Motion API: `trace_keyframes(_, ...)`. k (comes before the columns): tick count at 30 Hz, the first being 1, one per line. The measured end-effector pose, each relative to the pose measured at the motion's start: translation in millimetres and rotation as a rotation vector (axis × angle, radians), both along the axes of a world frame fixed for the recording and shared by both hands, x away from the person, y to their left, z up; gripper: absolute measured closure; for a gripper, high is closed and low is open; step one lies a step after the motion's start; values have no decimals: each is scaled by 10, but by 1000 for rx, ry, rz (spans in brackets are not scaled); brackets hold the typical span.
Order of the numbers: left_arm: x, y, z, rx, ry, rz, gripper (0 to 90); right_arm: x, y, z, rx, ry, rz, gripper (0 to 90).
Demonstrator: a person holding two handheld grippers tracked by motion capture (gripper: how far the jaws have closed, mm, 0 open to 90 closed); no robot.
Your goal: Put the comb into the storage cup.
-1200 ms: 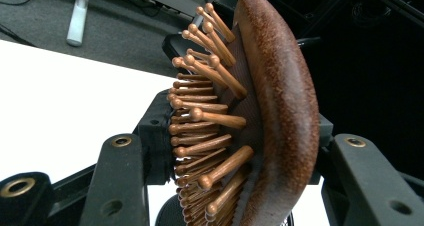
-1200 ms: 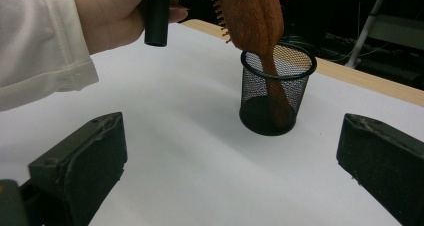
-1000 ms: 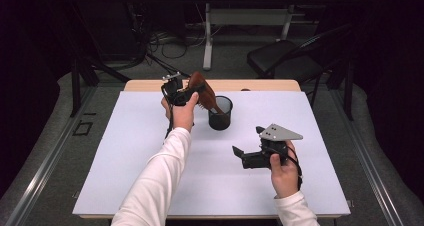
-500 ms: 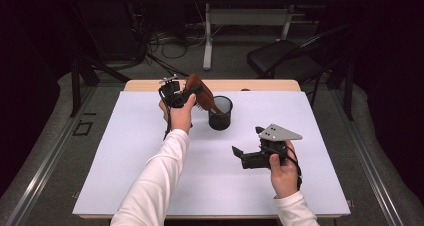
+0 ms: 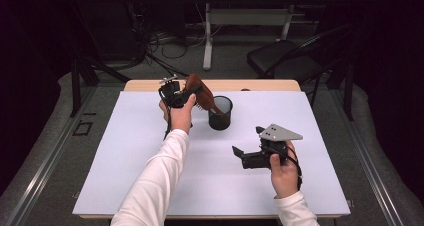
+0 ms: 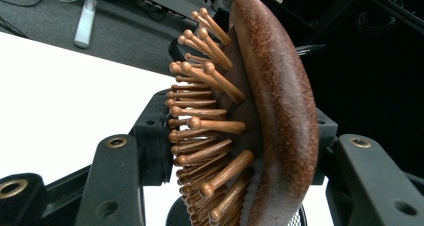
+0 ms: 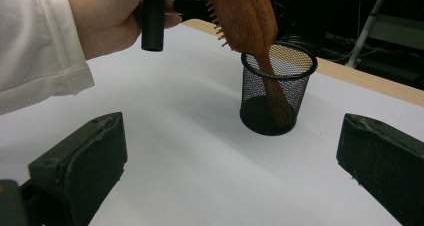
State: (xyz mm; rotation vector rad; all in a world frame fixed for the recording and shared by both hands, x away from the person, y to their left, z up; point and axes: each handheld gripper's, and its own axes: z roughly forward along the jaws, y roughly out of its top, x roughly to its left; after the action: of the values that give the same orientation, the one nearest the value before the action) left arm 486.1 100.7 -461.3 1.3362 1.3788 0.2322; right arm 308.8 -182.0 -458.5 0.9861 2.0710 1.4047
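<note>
Clearly, the wooden hairbrush (image 5: pixel 200 97) stands tilted with its handle down inside the black mesh cup (image 5: pixel 220 113), which sits on the white table (image 5: pixel 125 156) toward the far edge, a little left of the middle. The brush head leans up and left out of the cup, into the left gripper (image 5: pixel 192 92), held just left of the cup. In the left gripper view the head (image 6: pixel 272 111) lies between the two black jaws with its bristles toward the left jaw; the jaws have just been opening a little, and whether the pads press on the head is hard to make out, because the head itself covers the contact on both sides. The lower bristles and the cup's rim are cut off at the bottom of that view.

From the right gripper view the handle (image 7: pixel 272 93) shows through the mesh reaching the cup (image 7: pixel 277 93) floor, while the top of the brush head and the left gripper's jaws are cut off by the upper frame edge; the left hand (image 7: pixel 107 21) and its white sleeve fill the near left corner there.

Over to the near right, the right gripper (image 5: pixel 240 153) rests low over the table in the right hand (image 5: pixel 285 173), well apart from the cup, jaws spread wide with nothing between them. Its grey plate hides part of the body in the high view.
</note>
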Motion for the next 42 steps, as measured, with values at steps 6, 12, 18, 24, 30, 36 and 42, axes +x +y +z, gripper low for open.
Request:
trace_keyframes(6, 2, 3, -5, -2, 0, 1, 455, -1, 2, -1, -1, 1, 1, 0)
trace_keyframes(12, 5, 9, -6, -2, 3, 6, 452, 0, -2, -1, 0, 1, 1, 0)
trace_keyframes(18, 4, 12, -8, -3, 4, 6, 448, 0, -2, -1, 0, 1, 1, 0)
trace_keyframes(24, 5, 24, 1, 6, -8, 12, 418, 1, 1, -3, -2, 1, 2, 0)
trace_keyframes(30, 2, 47, 19, -10, -26, 20, 376, 1, 4, -6, -3, 2, 3, 0)
trace_keyframes(36, -3, 70, 37, -12, -37, 23, 342, 2, 6, -9, -4, 1, 3, 0)
trace_keyframes(42, -13, 81, 57, -9, -47, 27, 318, 3, 8, -10, -4, 1, 3, 0)
